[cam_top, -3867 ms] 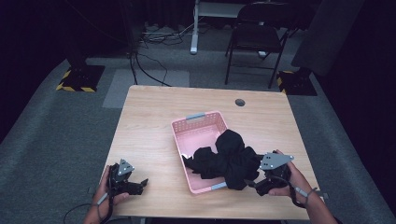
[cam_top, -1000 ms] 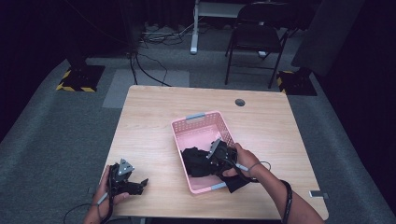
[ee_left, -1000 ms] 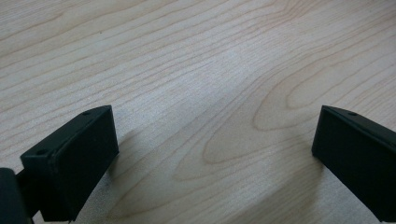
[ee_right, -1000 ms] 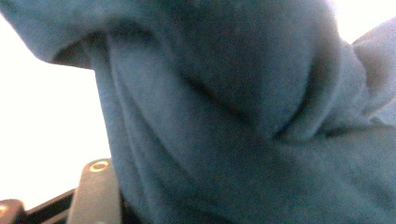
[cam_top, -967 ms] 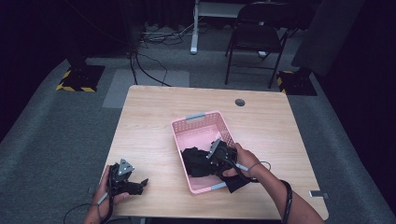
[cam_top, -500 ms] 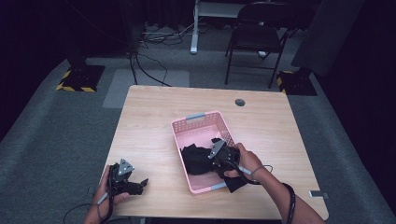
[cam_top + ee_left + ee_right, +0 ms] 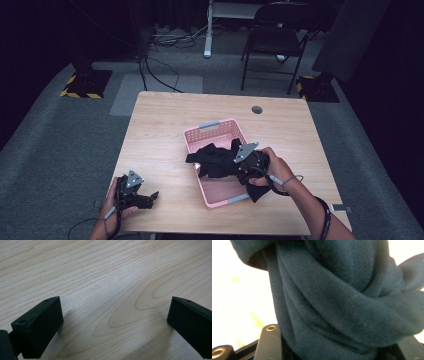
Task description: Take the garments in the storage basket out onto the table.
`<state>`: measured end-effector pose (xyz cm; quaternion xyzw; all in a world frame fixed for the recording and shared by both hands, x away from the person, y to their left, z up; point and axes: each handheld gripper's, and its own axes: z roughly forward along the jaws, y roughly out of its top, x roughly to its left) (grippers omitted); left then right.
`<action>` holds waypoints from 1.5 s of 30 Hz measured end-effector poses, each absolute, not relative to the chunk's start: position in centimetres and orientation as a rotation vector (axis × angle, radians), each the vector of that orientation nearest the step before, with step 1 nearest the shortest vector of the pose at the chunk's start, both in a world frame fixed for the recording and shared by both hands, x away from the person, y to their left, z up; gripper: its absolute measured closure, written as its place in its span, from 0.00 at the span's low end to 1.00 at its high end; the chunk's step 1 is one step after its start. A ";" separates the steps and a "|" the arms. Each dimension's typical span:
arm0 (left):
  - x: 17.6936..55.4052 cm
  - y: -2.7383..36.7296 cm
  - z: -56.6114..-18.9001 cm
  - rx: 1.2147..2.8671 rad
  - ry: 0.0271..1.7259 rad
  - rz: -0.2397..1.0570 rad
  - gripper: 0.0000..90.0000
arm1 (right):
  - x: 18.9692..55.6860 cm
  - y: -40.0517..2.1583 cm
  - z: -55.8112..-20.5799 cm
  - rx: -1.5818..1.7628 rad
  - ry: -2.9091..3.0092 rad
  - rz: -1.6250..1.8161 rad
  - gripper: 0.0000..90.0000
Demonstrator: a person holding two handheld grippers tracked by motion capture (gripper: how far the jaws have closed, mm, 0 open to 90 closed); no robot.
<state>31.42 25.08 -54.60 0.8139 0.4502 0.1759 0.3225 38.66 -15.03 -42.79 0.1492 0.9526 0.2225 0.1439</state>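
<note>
the dark, soft fleece garment (image 7: 220,162) sits bunched in the centre of the high view, draped across the pink perforated plastic basket (image 7: 215,132) with one end trailing over the basket's lower right rim. compared with a second ago, the bundle sits higher and has spread toward the left of the frame, and the right gripper (image 7: 248,165) has risen with it. its jaws have just been closing and are now clenched on a thick fold of the garment, which bulges up between them in the right gripper view (image 7: 342,302). judged from this, the garment is secured and a lift out of the basket is under way. the left gripper (image 7: 136,195) rests at the lower left on the light wooden table (image 7: 165,115), unchanged in place, jaws spread apart over bare wood (image 7: 112,290).
</note>
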 end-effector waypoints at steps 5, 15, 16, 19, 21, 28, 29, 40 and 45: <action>31.4 25.1 -54.6 2.136 1.182 0.462 0.00 | 38.5 -16.0 -42.0 0.442 2.720 0.652 0.47; 31.4 25.1 -54.6 2.137 1.181 0.462 0.00 | 38.1 -17.7 -41.0 0.456 2.703 0.664 0.47; 31.4 25.1 -54.6 2.137 1.181 0.462 0.00 | 38.1 -17.8 -41.0 0.453 2.704 0.661 0.47; 31.4 25.1 -54.6 2.137 1.181 0.462 0.00 | 37.9 -18.4 -40.8 0.455 2.702 0.662 0.47; 31.4 25.1 -54.6 2.136 1.182 0.462 0.00 | 37.9 -18.7 -40.6 0.464 2.695 0.668 0.47; 31.4 25.1 -54.6 2.137 1.181 0.462 0.00 | 37.7 -20.3 -39.9 0.491 2.678 0.682 0.47; 31.4 25.1 -54.6 2.137 1.181 0.462 0.00 | 37.7 -20.5 -39.8 0.495 2.678 0.680 0.47; 31.4 25.1 -54.6 2.137 1.181 0.462 0.00 | 37.7 -23.3 -38.9 0.552 2.640 0.673 0.47; 31.4 25.1 -54.6 2.136 1.182 0.462 0.00 | 37.5 -24.6 -38.6 0.577 2.628 0.677 0.46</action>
